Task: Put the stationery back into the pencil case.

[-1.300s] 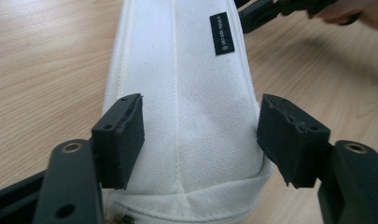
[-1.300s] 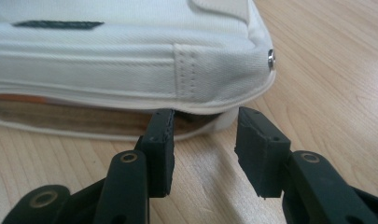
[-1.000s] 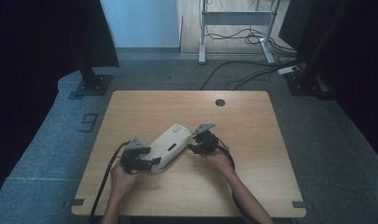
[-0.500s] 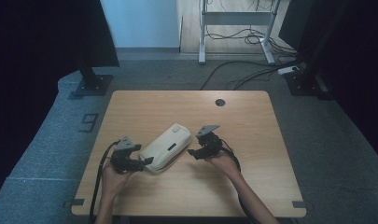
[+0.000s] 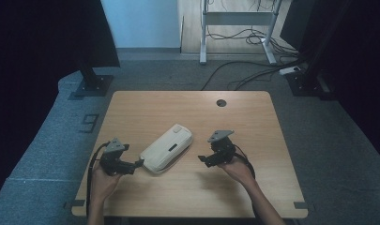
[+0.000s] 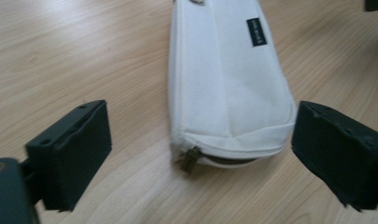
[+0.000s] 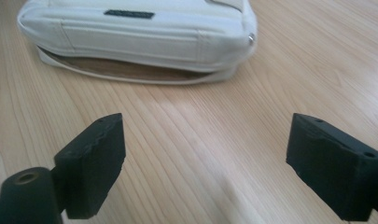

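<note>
Pouch (image 5: 166, 148), white and zipped, lies flat on the wooden counter (image 5: 253, 122), slanting from near-left to far-right, between the two tools. The left tool (image 5: 137, 164) sits just off its near-left end, jaws spread wide; they have just been opening, and nothing is pressed between them, though in the left gripper view the pouch's zipper end (image 6: 191, 158) lies in the gap ahead of them. The right tool (image 5: 202, 158) stands to the right of the pouch, apart from it, its jaws likewise just opened and empty, with bare counter in front of them in the right gripper view and the pouch (image 7: 140, 32) lying farther off.

Risks from here, as I judge them: the left tool is so close that a small push forward could nudge the soft pouch and slide or turn it across the smooth wood. A careless re-grip could catch only the small zipper pull, which may slip free or tug the zip open. Fabric this limp would also sag or fold if pinched at one end alone.
</note>
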Tool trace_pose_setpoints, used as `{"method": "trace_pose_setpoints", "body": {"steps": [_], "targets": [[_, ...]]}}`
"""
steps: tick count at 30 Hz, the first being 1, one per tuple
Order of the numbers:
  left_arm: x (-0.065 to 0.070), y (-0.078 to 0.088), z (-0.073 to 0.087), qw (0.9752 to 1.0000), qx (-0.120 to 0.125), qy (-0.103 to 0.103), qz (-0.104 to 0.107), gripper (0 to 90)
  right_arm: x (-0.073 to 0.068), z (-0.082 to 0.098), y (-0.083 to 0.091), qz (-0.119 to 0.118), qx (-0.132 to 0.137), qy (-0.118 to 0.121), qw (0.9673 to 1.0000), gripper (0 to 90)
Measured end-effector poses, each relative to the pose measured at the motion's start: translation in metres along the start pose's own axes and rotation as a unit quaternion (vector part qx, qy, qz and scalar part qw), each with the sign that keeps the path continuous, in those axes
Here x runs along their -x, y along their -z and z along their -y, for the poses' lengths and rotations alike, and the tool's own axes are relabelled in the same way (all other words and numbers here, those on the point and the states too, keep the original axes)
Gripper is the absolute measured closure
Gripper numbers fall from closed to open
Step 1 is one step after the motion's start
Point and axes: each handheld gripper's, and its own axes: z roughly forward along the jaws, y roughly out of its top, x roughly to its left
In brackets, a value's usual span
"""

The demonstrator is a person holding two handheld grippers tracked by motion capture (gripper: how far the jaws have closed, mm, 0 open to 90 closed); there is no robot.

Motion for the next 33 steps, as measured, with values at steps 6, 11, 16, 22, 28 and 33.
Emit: {"method": "trace_pose_setpoints", "body": {"steps": [6,11,16,22,28,33], "targets": [[-0.007,0.000,0.008,0.9999,-0.009,0.007,-0.012,0.0,0.006,0.018,0.018,0.021,0.013,-0.015,0.9996,6.5],[-0.011,-0.003,0.013,0.9997,-0.015,0.011,-0.015,0.0,0.011,0.030,0.030,0.036,0.016,-0.024,0.9989,4.8],[-0.015,-0.011,0.020,0.9990,-0.038,0.013,-0.021,0.0,0.017,0.049,0.045,0.056,0.022,-0.036,0.9975,3.5],[-0.020,-0.022,0.029,0.9984,-0.048,0.019,-0.022,0.0,0.021,0.071,0.053,0.071,0.020,-0.052,0.9959,3.5],[-0.023,-0.031,0.036,0.9978,-0.058,0.020,-0.024,0.0,0.025,0.094,0.057,0.091,0.011,-0.067,0.9936,3.5],[-0.026,-0.038,0.043,0.9966,-0.074,0.022,-0.028,0.0,0.026,0.112,0.059,0.100,0.010,-0.089,0.9909,3.8]]}}
